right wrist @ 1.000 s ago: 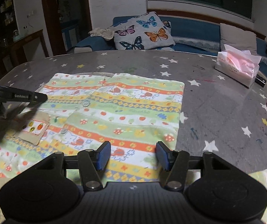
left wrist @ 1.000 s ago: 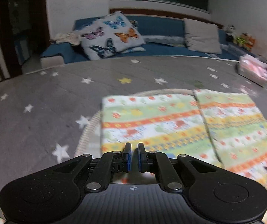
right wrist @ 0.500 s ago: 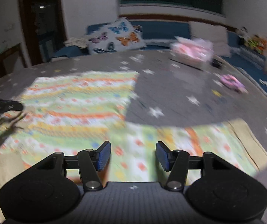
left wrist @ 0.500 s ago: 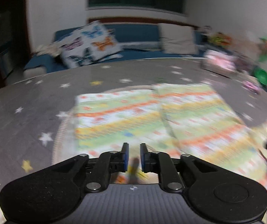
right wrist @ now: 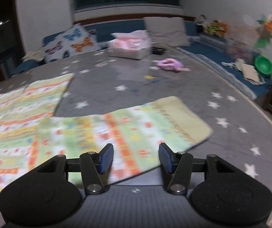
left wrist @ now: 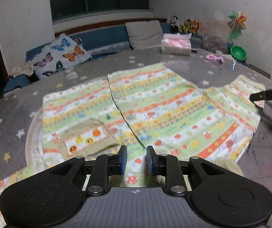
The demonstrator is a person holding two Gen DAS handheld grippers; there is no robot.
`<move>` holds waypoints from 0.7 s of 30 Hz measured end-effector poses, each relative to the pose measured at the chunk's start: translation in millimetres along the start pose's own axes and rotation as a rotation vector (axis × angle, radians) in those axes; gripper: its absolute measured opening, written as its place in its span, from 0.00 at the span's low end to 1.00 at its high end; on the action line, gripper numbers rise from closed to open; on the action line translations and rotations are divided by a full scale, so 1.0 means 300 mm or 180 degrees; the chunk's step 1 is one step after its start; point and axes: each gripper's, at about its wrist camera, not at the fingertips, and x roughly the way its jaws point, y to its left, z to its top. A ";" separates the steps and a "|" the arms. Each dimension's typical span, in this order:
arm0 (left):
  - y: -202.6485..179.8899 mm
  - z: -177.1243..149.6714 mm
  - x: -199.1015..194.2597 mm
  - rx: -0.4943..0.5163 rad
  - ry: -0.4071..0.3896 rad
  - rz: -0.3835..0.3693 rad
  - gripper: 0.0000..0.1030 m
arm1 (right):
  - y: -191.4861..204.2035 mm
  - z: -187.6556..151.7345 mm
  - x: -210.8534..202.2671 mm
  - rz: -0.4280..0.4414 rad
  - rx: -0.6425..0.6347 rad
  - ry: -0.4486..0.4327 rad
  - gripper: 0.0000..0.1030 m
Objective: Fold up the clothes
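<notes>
- Blue pads on the left gripper [left wrist: 135,159]: narrow gap, jaws have just been opening, nothing clamped; striped cloth shows below the gap, pads not pressing it.
- Right gripper [right wrist: 136,157]: jaws parted wide, nothing between the pads; hangs over the near edge of a sleeve [right wrist: 136,129].
- Garment [left wrist: 155,110]: small shirt, green/yellow/orange striped print, lies flat and front-up on the grey star-print table [left wrist: 8,110].
- Front opening runs near-to-far down the middle of the garment in the left wrist view; beige chest pocket [left wrist: 87,138] with fruit motifs sits on the left panel, just left of and beyond the left gripper.
- Sleeve spreads out flat to the right, beige cuff at its right end; in the right wrist view the shirt body lies to its left.
- Right edge of the left wrist view: black tip of the other gripper, over the sleeve end; contact cannot tell.
- Farther on the table, well apart from the garment: pink hair tie [right wrist: 171,64], then tissue pack [right wrist: 131,45] near the far edge.
- Beyond the table: blue sofa [left wrist: 105,38] with butterfly cushion [left wrist: 61,54] and plain grey cushion [left wrist: 145,33]; green bowl [left wrist: 238,52] far right; plush toys [left wrist: 185,25] in the corner.
- Right wrist view is motion-blurred; fine print detail unreadable there.
</notes>
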 end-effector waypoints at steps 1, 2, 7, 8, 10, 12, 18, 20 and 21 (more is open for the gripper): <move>0.000 0.011 -0.008 -0.0001 -0.0039 -0.0009 0.31 | -0.022 0.004 0.001 -0.0061 0.0061 -0.0016 0.52; -0.003 0.021 -0.013 -0.0001 -0.0070 -0.0030 0.31 | -0.038 0.006 0.001 -0.0097 0.0101 -0.0031 0.52; -0.063 0.066 -0.005 0.0092 -0.0110 -0.0266 0.31 | -0.124 0.017 0.019 -0.0388 0.0363 -0.0068 0.52; -0.081 0.070 0.000 0.0112 -0.0098 -0.0340 0.31 | -0.141 0.016 0.023 -0.0451 0.0423 -0.0068 0.52; -0.118 0.076 0.011 0.0146 -0.0074 -0.0467 0.31 | -0.164 0.015 0.030 -0.0473 0.0510 -0.0076 0.52; -0.155 0.080 0.021 0.0191 -0.0056 -0.0552 0.31 | -0.173 0.017 0.036 -0.0487 0.0544 -0.0094 0.51; -0.248 0.084 0.054 0.0317 0.0034 -0.0696 0.31 | -0.163 0.029 0.055 -0.0442 0.0557 -0.0157 0.11; -0.266 0.083 0.060 0.0341 0.0064 -0.0726 0.35 | -0.167 0.032 0.049 -0.0354 0.0639 -0.0168 0.07; -0.273 0.083 0.061 0.0347 0.0069 -0.0739 0.37 | -0.162 0.037 0.037 -0.0337 0.0637 -0.0202 0.07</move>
